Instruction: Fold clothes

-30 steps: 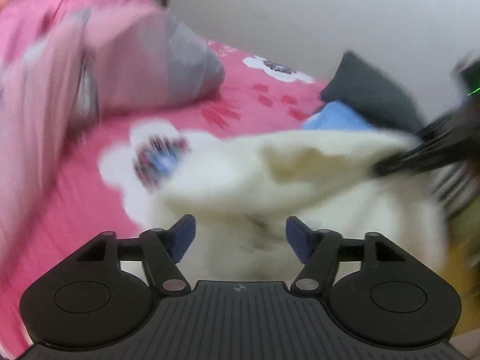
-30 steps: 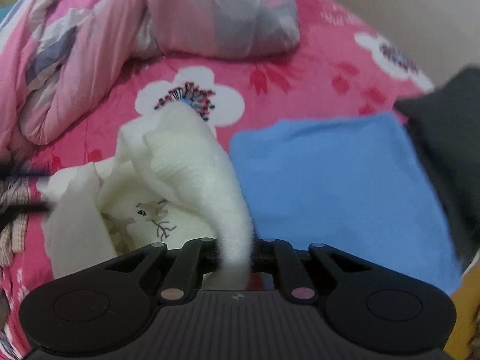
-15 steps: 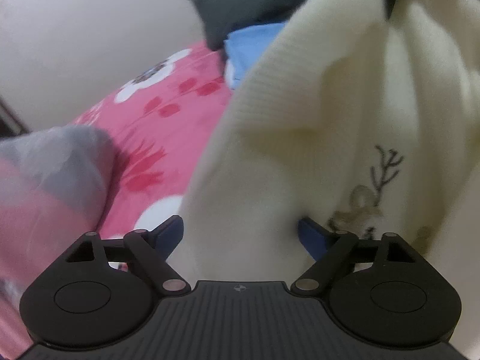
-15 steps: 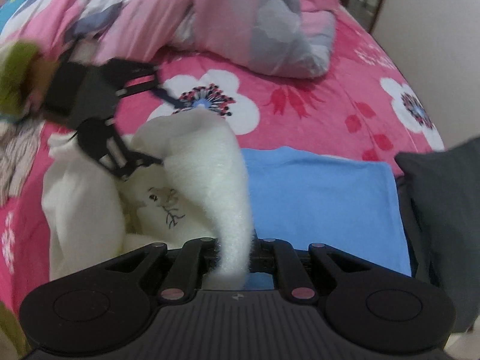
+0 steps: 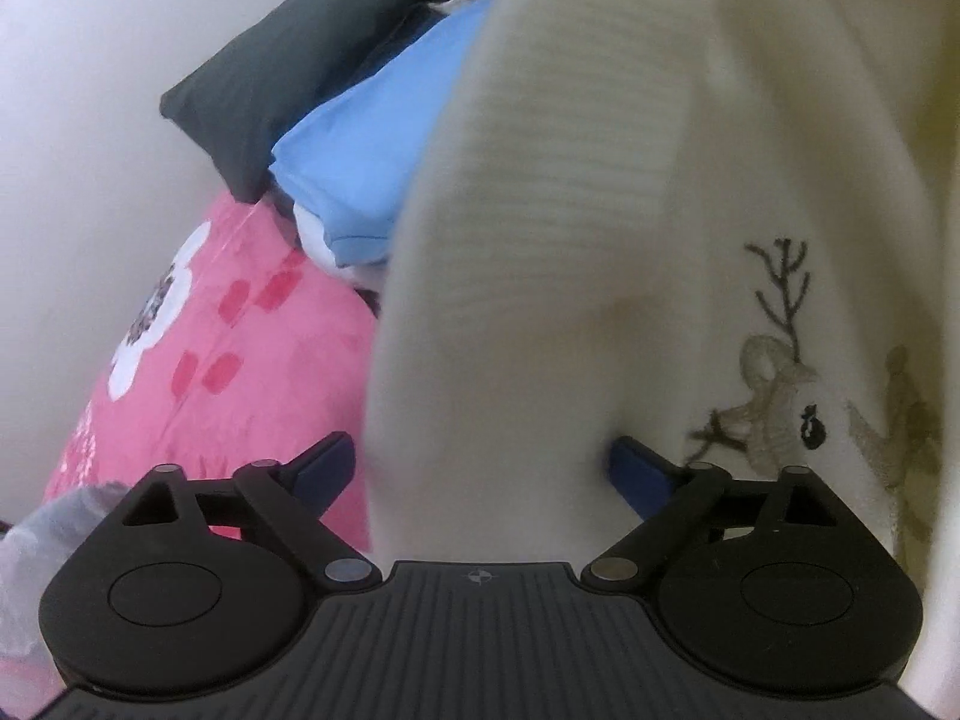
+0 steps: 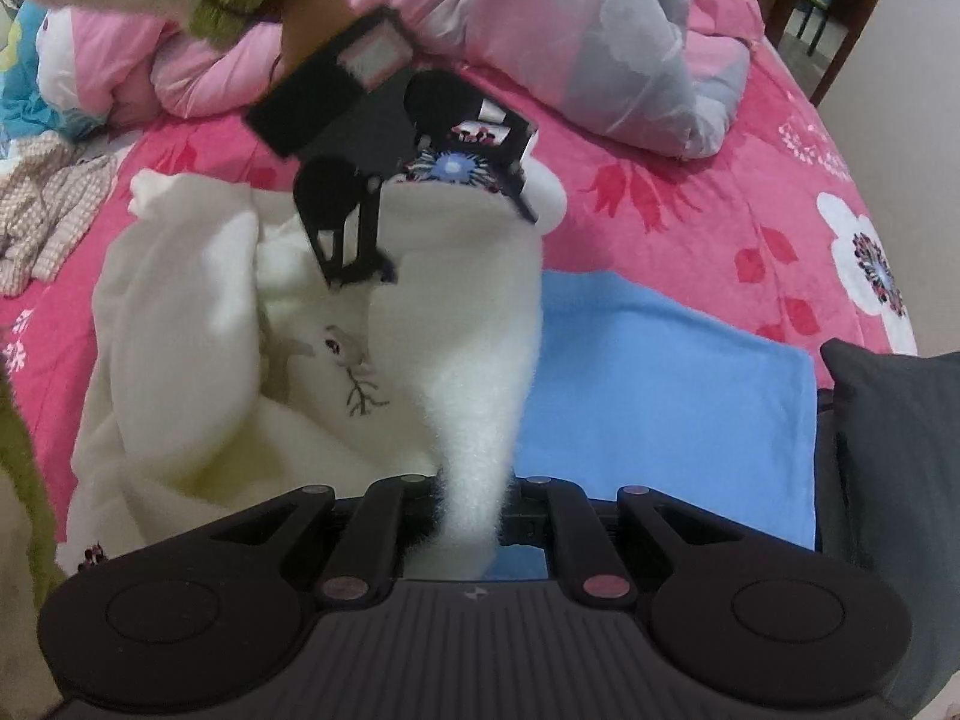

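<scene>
Cream knit sweater: lies rumpled on the bed, on the pink floral bedsheet, with an embroidered deer motif on its front. One sleeve is drawn up off the heap toward the right wrist camera.

Right tongs: clenched on the end of that sleeve, the knit bunched between the nearly closed jaws.

Left tongs: jaws opening, already spread wide. A fold of the sweater hangs between the blue fingertips; the left tip stands clear of the cloth, while the right tip is partly hidden behind it, so contact there cannot be told. In the right wrist view the same tool straddles the upper part of the raised sleeve, held by a hand in a green-cuffed sleeve.

Blue folded garment: flat on the bed, just beside the sweater on its right, touching the raised sleeve's edge.

Dark grey folded garment: next to the blue one, further right.

Pink and grey quilt: heaped at the far side of the bed.

Checked cloth: crumpled at the left edge.
</scene>
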A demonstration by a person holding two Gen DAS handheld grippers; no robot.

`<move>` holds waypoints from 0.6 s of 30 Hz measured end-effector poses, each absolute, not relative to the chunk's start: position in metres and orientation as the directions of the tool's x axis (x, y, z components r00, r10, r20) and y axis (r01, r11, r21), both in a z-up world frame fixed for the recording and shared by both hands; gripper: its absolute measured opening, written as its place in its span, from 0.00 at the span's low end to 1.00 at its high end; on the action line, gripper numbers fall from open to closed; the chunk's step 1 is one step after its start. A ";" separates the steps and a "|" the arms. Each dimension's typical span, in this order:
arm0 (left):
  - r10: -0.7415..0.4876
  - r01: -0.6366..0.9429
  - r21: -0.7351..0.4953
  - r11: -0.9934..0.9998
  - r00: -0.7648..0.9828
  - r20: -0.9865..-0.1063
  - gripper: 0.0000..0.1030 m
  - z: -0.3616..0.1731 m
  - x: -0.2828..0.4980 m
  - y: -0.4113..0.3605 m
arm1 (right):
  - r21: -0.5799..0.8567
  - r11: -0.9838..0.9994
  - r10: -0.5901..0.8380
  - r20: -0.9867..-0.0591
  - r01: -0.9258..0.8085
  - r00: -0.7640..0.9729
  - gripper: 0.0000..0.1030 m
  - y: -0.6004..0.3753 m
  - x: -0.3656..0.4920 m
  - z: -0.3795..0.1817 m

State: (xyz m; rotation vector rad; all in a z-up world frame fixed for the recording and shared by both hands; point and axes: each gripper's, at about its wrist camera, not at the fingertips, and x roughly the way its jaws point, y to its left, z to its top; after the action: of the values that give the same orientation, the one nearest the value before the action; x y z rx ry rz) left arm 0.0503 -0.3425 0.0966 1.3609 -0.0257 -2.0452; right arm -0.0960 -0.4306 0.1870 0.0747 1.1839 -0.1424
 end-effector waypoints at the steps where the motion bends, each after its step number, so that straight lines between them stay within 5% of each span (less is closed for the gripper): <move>1: -0.531 0.497 0.368 -0.786 -0.238 -0.813 0.95 0.095 0.049 -0.343 | -0.014 0.990 -0.067 -0.924 0.142 0.376 0.09 -0.430 -0.097 0.188; 4: -0.473 0.431 0.340 -0.836 -0.253 -0.844 0.93 0.084 0.043 -0.350 | -0.018 0.994 -0.059 -0.916 0.107 0.397 0.09 -0.425 -0.097 0.191; 6: -0.419 0.418 0.288 -0.862 -0.266 -0.869 0.78 0.082 0.039 -0.354 | -0.023 0.994 -0.062 -0.914 0.103 0.400 0.09 -0.425 -0.097 0.190; 8: -0.389 0.462 0.242 -0.853 -0.254 -0.886 0.43 0.085 0.039 -0.359 | -0.009 0.991 -0.061 -0.914 0.130 0.400 0.09 -0.429 -0.099 0.189; 12: -0.415 0.614 0.223 -0.757 -0.188 -0.890 0.14 0.097 0.044 -0.356 | 0.025 0.983 -0.053 -0.909 0.180 0.414 0.09 -0.437 -0.101 0.188; 18: -0.531 0.877 0.265 -0.401 0.013 -0.847 0.10 0.165 0.065 -0.313 | 0.072 0.961 -0.064 -0.880 0.266 0.470 0.09 -0.447 -0.099 0.196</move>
State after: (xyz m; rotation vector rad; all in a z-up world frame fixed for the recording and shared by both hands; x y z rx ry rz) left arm 0.0653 -0.3129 0.1653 1.1718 0.4252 -1.6314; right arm -0.0986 -0.4471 0.1963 0.2103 1.0642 -0.2038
